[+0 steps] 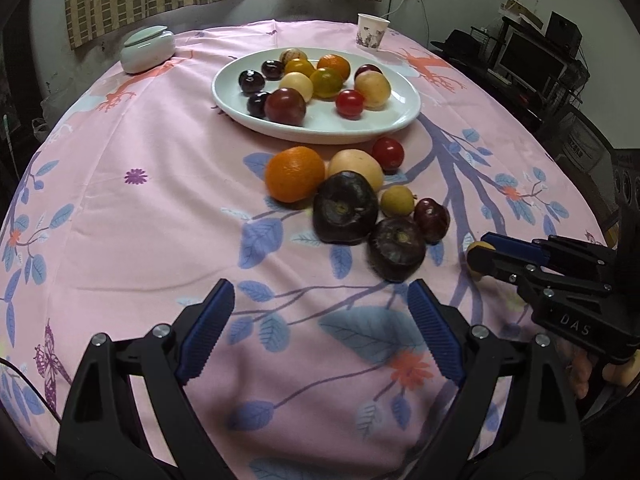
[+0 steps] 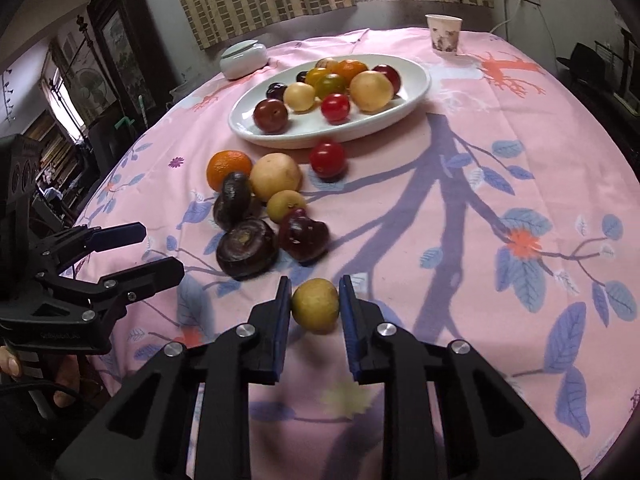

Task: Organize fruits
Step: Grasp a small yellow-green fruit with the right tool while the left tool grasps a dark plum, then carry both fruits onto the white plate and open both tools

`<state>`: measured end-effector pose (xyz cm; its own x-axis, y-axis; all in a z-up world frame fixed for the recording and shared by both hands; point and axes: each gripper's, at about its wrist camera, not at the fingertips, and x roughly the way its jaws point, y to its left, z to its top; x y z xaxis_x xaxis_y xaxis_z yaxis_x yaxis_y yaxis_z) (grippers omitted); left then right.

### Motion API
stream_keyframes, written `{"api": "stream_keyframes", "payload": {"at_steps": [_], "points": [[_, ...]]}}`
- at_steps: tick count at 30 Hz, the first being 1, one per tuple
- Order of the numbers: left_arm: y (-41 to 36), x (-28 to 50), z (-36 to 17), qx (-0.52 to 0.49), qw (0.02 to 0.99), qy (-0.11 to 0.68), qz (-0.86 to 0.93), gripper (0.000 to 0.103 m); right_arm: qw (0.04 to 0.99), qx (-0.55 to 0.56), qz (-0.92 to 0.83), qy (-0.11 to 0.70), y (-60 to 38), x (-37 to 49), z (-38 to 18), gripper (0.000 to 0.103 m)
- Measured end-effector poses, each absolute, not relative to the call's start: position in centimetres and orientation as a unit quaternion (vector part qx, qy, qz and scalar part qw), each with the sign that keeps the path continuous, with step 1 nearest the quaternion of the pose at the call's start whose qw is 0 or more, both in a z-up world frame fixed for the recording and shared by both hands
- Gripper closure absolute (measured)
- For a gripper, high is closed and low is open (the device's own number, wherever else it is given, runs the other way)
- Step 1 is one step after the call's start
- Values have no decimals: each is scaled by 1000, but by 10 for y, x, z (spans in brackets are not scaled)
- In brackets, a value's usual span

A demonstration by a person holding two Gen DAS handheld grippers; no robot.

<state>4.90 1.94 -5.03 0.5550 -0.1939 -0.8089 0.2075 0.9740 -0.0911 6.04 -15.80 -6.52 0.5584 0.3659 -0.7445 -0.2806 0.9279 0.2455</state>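
A white oval plate (image 1: pixel 394 118) (image 2: pixel 412 98) at the table's far middle holds several fruits. Loose fruits lie in front of it: an orange (image 1: pixel 295 174) (image 2: pixel 229 167), a pale round fruit (image 1: pixel 356 167) (image 2: pixel 276 176), a red tomato (image 1: pixel 387 154) (image 2: pixel 328 159), two dark water chestnuts (image 1: pixel 346 213) (image 1: pixel 396 249), a small yellow-green fruit (image 1: pixel 397 200) and a dark red one (image 1: pixel 431 220). My right gripper (image 2: pixel 315 304) is shut on a small yellow-green fruit (image 2: pixel 315 310) just above the cloth; it also shows in the left wrist view (image 1: pixel 484 256). My left gripper (image 1: pixel 322 312) is open and empty, near the chestnuts.
A pink flowered cloth (image 1: pixel 140 240) covers the round table. A pale lidded jar (image 1: pixel 147 50) (image 2: pixel 244 56) stands at the far left, a paper cup (image 1: pixel 372 32) (image 2: pixel 443 35) at the far right. Shelves and furniture stand past the table's edges.
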Motion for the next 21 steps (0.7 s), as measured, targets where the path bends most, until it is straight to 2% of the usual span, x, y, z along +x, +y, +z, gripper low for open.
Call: {"api": "stream_keyframes", "payload": {"at_steps": [5,7,8,11,12,16,17,18,21], "points": [[-11,62,-63,11,871,475,-124,13,887,59,162,429,-188,46,-67,79],[-21,67,-71,16,872,477,-113,16,886,61,160,431,-194,44,-69,78],[-25,70,-74,23,873,476,-102,26,885,64,161,432,-197,43,-71,78],[-33,73,-75,42,879,466,-88,34,884,70,164,431,-202,41,-73,78],[-34,76,-75,38,878,468,-94,40,884,70,165,431,-202,40,-73,78],[-41,83,-74,43,879,467,-90,40,886,66,166,428,-200,40,-73,78],[-41,84,-73,42,880,465,-88,49,887,65,166,427,-200,40,-73,78],[-40,82,-72,41,881,462,-90,62,887,65,165,427,-199,40,-73,78],[-36,78,-70,33,878,466,-105,62,887,61,163,428,-198,39,-73,78]]}}
